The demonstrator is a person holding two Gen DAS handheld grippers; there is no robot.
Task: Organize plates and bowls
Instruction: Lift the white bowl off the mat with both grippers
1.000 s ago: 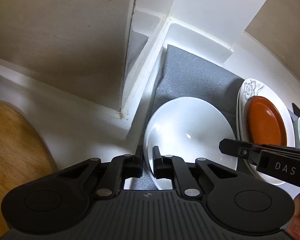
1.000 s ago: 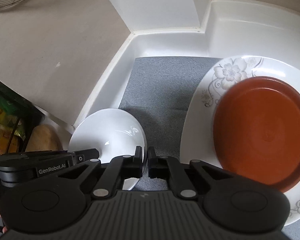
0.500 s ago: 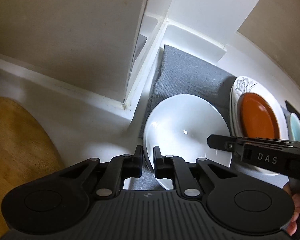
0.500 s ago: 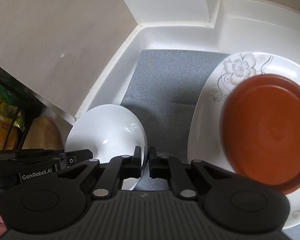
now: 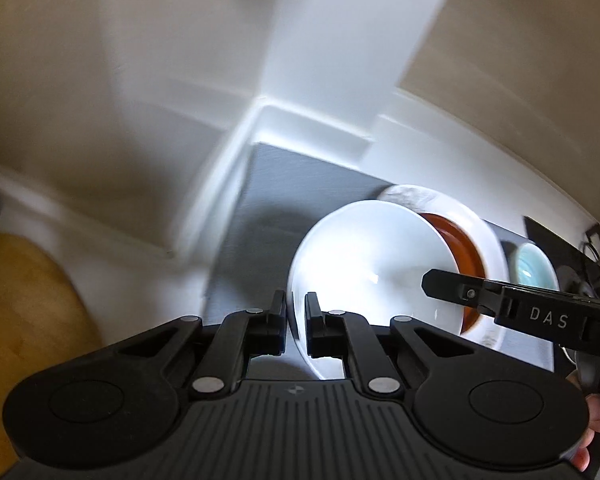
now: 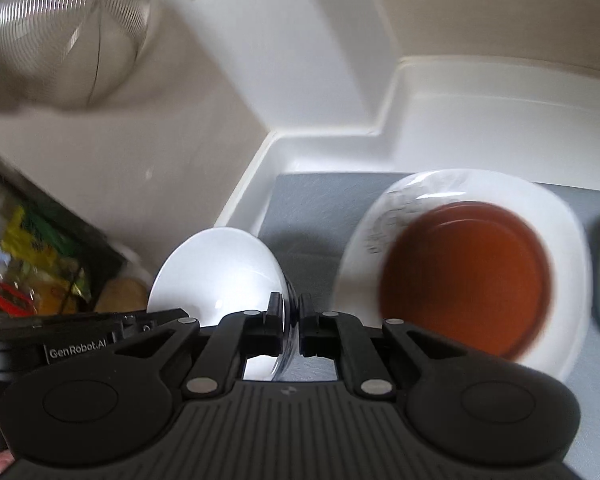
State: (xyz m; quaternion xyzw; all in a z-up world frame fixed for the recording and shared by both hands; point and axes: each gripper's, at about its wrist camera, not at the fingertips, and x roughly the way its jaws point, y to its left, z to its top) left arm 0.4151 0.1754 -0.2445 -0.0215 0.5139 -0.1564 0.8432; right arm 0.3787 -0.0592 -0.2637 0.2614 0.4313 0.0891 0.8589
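One brown plate (image 6: pixel 466 278) on white floral plate (image 6: pixel 568 236).

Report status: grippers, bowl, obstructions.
Left gripper and right gripper both shut on white bowl rim. Orange plate on floral plate close beside.

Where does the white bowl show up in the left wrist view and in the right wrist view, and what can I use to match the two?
Left wrist view: the white bowl sits lower centre, right of the middle, its near rim clamped in the left gripper.
Right wrist view: the white bowl sits lower left of centre, its rim clamped in the right gripper.
Shared landmark: the brown plate on the white flowered plate.
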